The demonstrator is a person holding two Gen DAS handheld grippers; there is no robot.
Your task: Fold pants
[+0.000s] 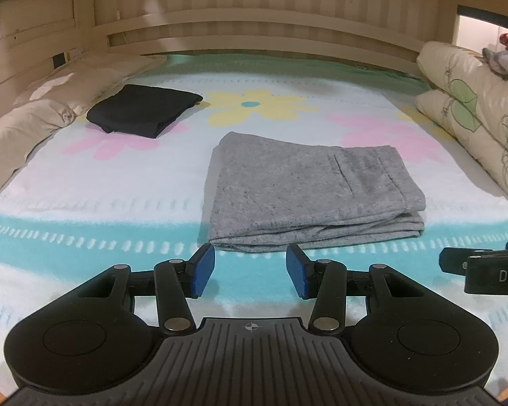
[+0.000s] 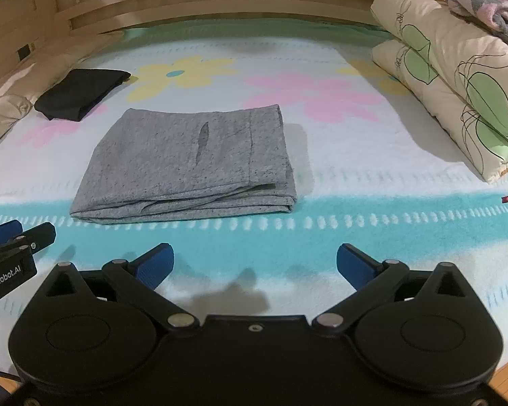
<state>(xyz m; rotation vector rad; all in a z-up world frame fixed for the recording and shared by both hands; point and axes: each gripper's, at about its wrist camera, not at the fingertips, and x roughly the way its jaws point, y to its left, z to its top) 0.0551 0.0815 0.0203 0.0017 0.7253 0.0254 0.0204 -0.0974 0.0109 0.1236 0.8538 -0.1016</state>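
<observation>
Gray pants [image 1: 308,189] lie folded near the bed's front edge.
Black folded clothes [image 1: 144,110] sit far left; quilts [image 2: 457,77] are cut off right. Left gripper [image 1: 250,270] and right gripper [image 2: 254,264] open, empty.
</observation>
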